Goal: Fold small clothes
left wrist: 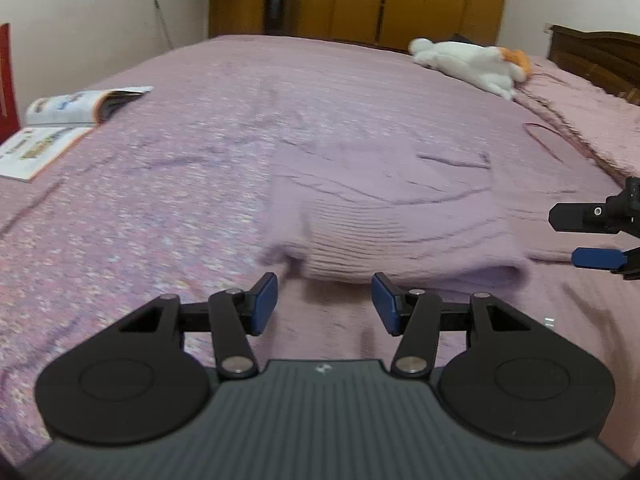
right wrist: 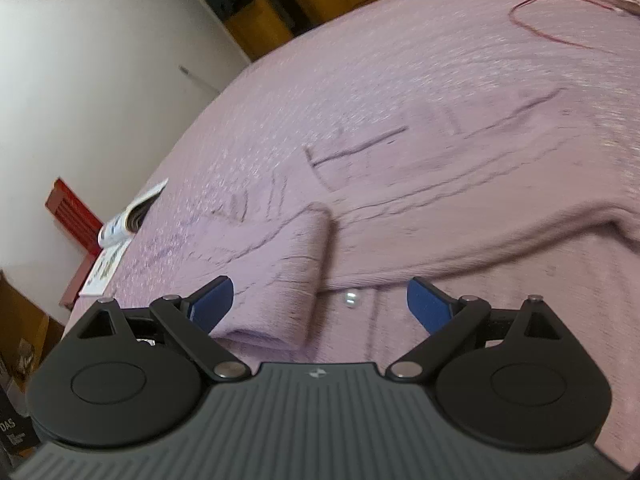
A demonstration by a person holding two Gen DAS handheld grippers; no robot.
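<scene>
From the left wrist camera, the left gripper (left wrist: pixel 324 304) hangs with its blue-padded fingers (left wrist: pixel 264 304) about half apart and nothing between them. Just ahead of their tips lies the pale lilac ribbed-knit sweater (left wrist: pixel 384 216), spread flat on the bed's mauve textured bedspread (left wrist: pixel 160 184), its ribbed near edge slightly bunched. The right gripper (left wrist: pixel 592 236) shows at the right border, jaws apart, near the sweater's other side. An open picture book (left wrist: pixel 60 128) and a white plush toy (left wrist: pixel 468 60) lie well away.

From the right wrist camera, the right gripper (right wrist: pixel 320 308) is wide apart and empty. The sweater's folded-in sleeve, its ribbed cuff (right wrist: pixel 292 280) nearest, lies between and below the fingers (right wrist: pixel 212 304), not pinched. A small shiny button (right wrist: pixel 351 299) shows just beside it.

The step in hand looks like taking fresh holds on the near hem for the next fold. To do it well, each gripper should bite the full thickness of the knit at matching points, sleeve layer included, then lift evenly so the loose knit does not stretch or drag the tucked sleeve out.
</scene>
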